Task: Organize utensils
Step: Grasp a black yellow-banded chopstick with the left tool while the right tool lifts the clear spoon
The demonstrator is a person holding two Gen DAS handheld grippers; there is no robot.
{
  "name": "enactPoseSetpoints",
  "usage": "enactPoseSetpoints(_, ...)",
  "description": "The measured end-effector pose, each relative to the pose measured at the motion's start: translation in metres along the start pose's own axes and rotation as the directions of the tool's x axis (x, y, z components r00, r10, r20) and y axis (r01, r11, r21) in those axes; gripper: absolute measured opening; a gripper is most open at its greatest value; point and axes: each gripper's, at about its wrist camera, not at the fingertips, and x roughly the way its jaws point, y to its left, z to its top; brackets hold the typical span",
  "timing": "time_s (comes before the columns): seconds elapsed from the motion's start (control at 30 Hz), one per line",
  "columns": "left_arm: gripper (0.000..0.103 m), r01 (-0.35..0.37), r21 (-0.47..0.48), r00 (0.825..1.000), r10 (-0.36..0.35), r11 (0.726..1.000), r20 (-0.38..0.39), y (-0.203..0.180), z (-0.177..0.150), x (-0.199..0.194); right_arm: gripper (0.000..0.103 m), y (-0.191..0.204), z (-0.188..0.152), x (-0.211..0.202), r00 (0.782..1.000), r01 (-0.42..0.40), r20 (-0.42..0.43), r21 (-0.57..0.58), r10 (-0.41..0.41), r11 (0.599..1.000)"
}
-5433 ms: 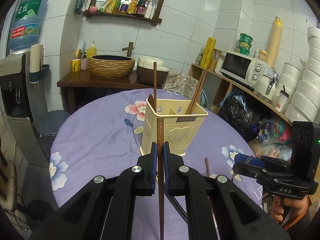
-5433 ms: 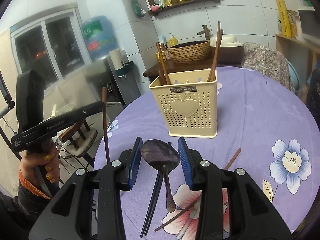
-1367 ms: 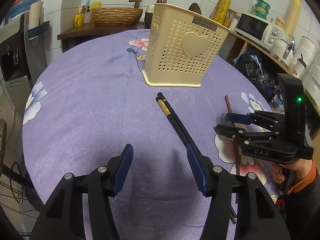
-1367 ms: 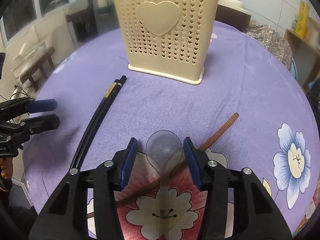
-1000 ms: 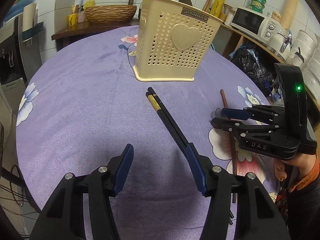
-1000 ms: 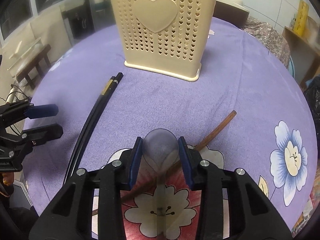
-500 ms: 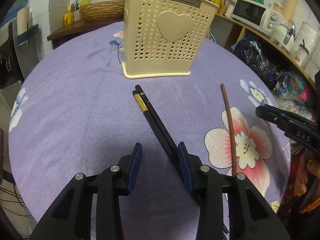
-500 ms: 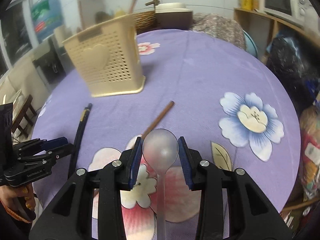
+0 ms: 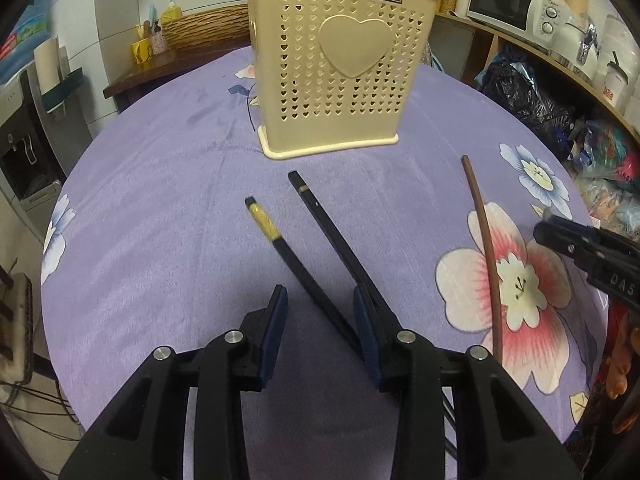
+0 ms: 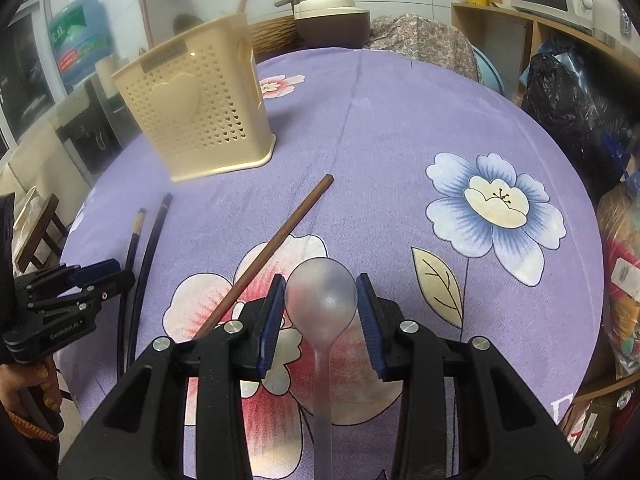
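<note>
My left gripper [image 9: 320,304] is open and low over the purple tablecloth. One black chopstick with a yellow band [image 9: 280,240] runs between its fingers. A second black chopstick [image 9: 332,232] lies against the right finger. A brown chopstick [image 9: 486,248] lies further right. The cream perforated holder [image 9: 340,72] stands behind them with utensils in it. My right gripper [image 10: 321,300] is shut on the bowl of a translucent spoon [image 10: 322,364], held above the table. In the right wrist view the holder [image 10: 196,120] is at far left, near the brown chopstick [image 10: 280,236].
The round table [image 10: 400,128] has a flowered purple cloth. A shelf with a microwave [image 9: 508,4] and black bags [image 9: 524,100] stand to the right. A water dispenser [image 9: 24,128] is at left, and a side table with a wicker basket [image 9: 208,28] behind.
The two black chopsticks have spread apart, and my left gripper has moved forward around the yellow-banded one. My right gripper still holds the spoon and has hardly moved in the last half second.
</note>
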Motion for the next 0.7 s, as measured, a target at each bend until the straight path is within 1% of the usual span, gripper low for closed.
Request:
enactPoseSetpoints(0.1,0.034,0.019,-0.022,1.000,-0.019,1.000,-0.005,0.005,0.009,0.006,0.037,0.000,0.000,0.005,1.000,0.010,-0.017,-0.002,-0.010,1.000)
enactPoseSetpoints(0.17,0.028,0.017,-0.016,1.000,-0.017,1.000,-0.007,0.005,0.016,0.011,0.037,0.002,0.000,0.009,0.999,0.014,-0.030,-0.010,-0.014,1.000)
enactPoseSetpoints(0.23,0.025,0.016,-0.011,1.000,-0.016,1.000,-0.009,0.004,0.019,0.013,0.037,0.002,0.000,0.014,0.999,0.018,-0.044,-0.015,-0.018,1.000)
enactPoseSetpoints(0.33,0.021,0.037,-0.017,0.999,-0.037,0.999,-0.013,0.007,0.026,0.018,0.038,0.005,-0.001,0.017,0.998,0.031,-0.054,-0.036,-0.033,0.999)
enactPoseSetpoints(0.43,0.021,0.050,-0.019,0.999,-0.050,0.999,-0.019,0.008,0.032,0.022,0.039,0.008,0.000,0.017,0.997,0.043,-0.066,-0.062,-0.047,0.997)
enactPoseSetpoints(0.47,0.021,0.054,-0.020,0.998,-0.055,0.998,-0.025,0.009,0.035,0.023,0.044,0.009,-0.001,0.017,0.996,0.051,-0.070,-0.068,-0.055,0.996)
enactPoseSetpoints(0.5,0.021,0.056,-0.023,0.998,-0.056,0.998,-0.027,0.009,0.035,0.024,0.052,0.009,-0.002,0.016,0.995,0.059,-0.073,-0.073,-0.064,0.996)
enactPoseSetpoints(0.53,0.021,0.059,-0.035,0.998,-0.060,0.998,-0.028,0.010,0.036,0.024,0.055,0.009,-0.003,0.016,0.995,0.065,-0.076,-0.078,-0.071,0.995)
enactPoseSetpoints(0.7,0.021,0.045,-0.037,0.999,-0.045,0.998,-0.015,0.007,0.037,0.026,0.055,0.013,-0.006,0.015,0.993,0.094,-0.067,-0.108,-0.102,0.990)
